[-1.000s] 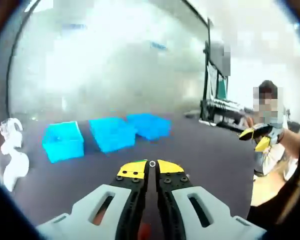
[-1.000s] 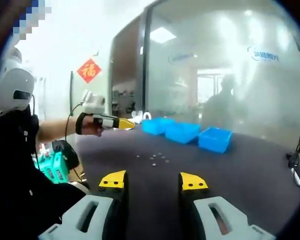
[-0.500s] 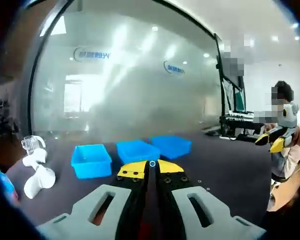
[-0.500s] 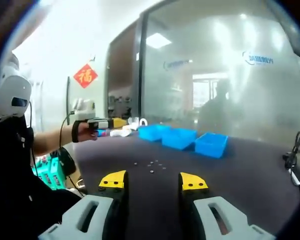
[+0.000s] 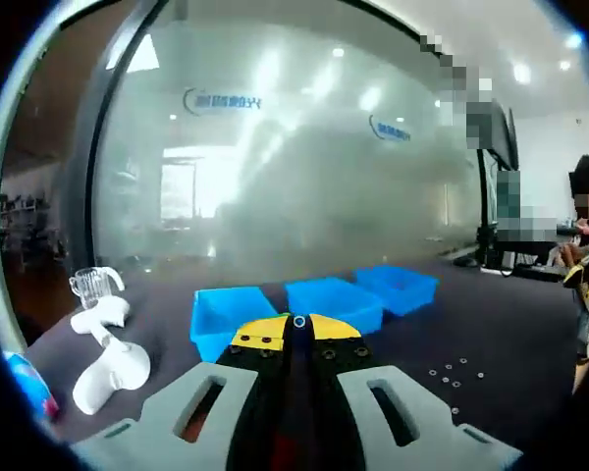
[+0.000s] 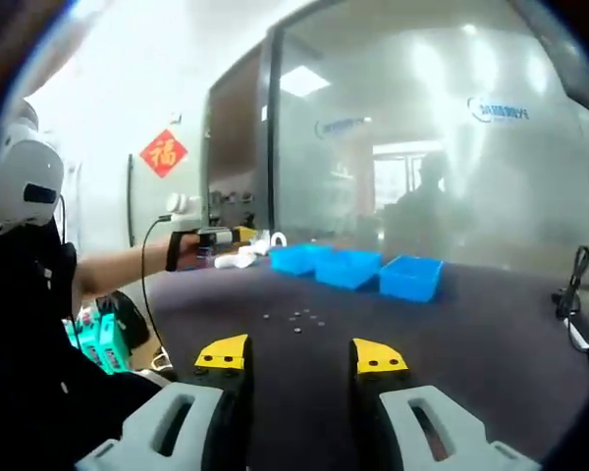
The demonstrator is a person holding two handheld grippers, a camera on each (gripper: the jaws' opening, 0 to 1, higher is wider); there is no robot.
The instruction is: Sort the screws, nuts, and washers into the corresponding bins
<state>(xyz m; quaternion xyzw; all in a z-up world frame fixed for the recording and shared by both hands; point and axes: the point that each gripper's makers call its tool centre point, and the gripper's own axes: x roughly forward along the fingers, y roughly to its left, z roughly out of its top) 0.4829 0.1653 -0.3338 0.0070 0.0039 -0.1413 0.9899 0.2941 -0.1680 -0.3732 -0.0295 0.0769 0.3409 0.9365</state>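
Observation:
Three blue bins stand in a row on the dark table: the nearest (image 5: 228, 312), the middle one (image 5: 332, 297) and the far one (image 5: 398, 286). My left gripper (image 5: 297, 328) is shut just in front of the nearest bin, with a small ring like a washer (image 5: 298, 321) pinched at its yellow tips. Loose screws, nuts and washers (image 5: 456, 373) lie to the right. In the right gripper view my right gripper (image 6: 300, 355) stands open above the table, well short of the loose parts (image 6: 296, 318) and the bins (image 6: 348, 267). The left gripper (image 6: 240, 234) shows there beside the bins.
A white plastic object (image 5: 103, 353) lies left of the bins, also seen as a white object (image 6: 238, 260) in the right gripper view. Cables (image 6: 574, 294) hang at the table's right edge. A glass wall stands behind the table. A person's arm (image 6: 118, 263) reaches in from the left.
The left gripper view has swung and come nearer the bins, which look larger, and the loose parts have come into sight. The left gripper stays shut on the ring. The right gripper has barely moved.

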